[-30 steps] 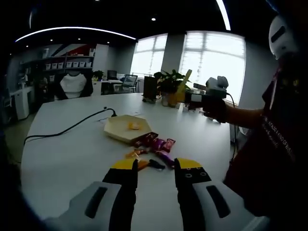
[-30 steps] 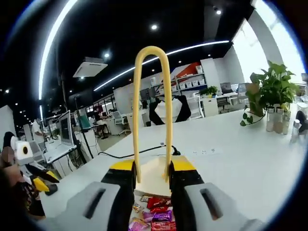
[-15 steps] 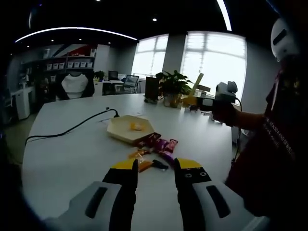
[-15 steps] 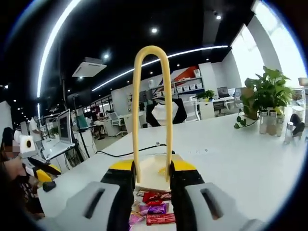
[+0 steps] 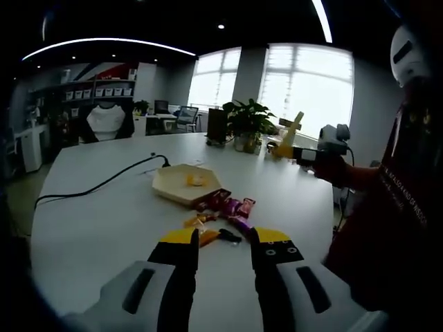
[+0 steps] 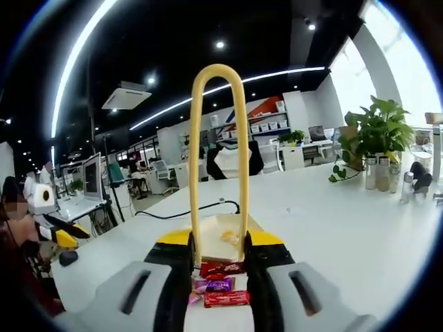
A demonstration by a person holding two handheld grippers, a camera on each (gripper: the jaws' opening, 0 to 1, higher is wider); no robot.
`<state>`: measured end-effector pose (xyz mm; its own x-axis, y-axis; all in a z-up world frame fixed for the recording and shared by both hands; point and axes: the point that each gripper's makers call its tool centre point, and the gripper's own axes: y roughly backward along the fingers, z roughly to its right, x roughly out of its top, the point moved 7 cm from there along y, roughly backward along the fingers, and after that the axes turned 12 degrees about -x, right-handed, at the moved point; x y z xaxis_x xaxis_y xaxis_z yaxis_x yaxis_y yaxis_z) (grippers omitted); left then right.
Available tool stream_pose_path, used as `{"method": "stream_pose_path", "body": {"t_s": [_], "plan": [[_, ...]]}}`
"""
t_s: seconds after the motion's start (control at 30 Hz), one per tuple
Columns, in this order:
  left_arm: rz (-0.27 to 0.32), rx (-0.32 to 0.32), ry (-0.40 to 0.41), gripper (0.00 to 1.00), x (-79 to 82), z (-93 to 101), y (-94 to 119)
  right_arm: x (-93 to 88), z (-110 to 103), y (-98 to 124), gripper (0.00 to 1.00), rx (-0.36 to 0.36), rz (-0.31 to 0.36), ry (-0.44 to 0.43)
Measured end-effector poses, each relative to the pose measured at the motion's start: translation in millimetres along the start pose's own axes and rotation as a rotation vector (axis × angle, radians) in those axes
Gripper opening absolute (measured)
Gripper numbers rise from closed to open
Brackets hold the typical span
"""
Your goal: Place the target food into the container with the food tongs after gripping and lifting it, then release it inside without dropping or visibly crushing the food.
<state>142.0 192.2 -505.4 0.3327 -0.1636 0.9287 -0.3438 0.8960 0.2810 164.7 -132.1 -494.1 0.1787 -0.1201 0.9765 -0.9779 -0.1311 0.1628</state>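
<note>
The right gripper (image 6: 218, 259) squeezes the yellow food tongs (image 6: 219, 159) between its jaws, loop end up. The left gripper (image 5: 224, 250) holds nothing, and its jaws stand apart. The wrapped snacks (image 6: 219, 283) lie in a small pile on the white worktop (image 6: 346, 228), touching the tray (image 6: 208, 238) at its 6 o'clock edge. One yellow bit (image 5: 196, 180) sits inside the tray. The snacks look light, with shiny, slippery wrappers that could crush. I think it is best to pinch one gently across its middle.

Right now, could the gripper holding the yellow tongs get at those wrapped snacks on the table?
Probably yes. The right gripper, shut on the tongs, hangs above the snacks beside the tray, with nothing between.
</note>
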Motion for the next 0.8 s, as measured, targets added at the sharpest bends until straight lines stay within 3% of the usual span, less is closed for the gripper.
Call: {"method": "stream_pose_path", "body": {"t_s": [0.17,0.57,0.8], "plan": [[-0.004,-0.005,-0.003,0.32,0.5,-0.8,-0.9,-6.2,1.5,3.2,0.26,-0.002,-0.017,0.042],[-0.017,0.0,-0.001,0.32,-2.1,-4.2,1.5,-30.9,2.5,4.7,0.26,-0.014,-0.064,0.013],[-0.013,0.009,0.001,0.32,-1.9,-5.1,2.2,-37.9,-9.8,-0.6,0.26,-0.013,-0.082,-0.088]]}}
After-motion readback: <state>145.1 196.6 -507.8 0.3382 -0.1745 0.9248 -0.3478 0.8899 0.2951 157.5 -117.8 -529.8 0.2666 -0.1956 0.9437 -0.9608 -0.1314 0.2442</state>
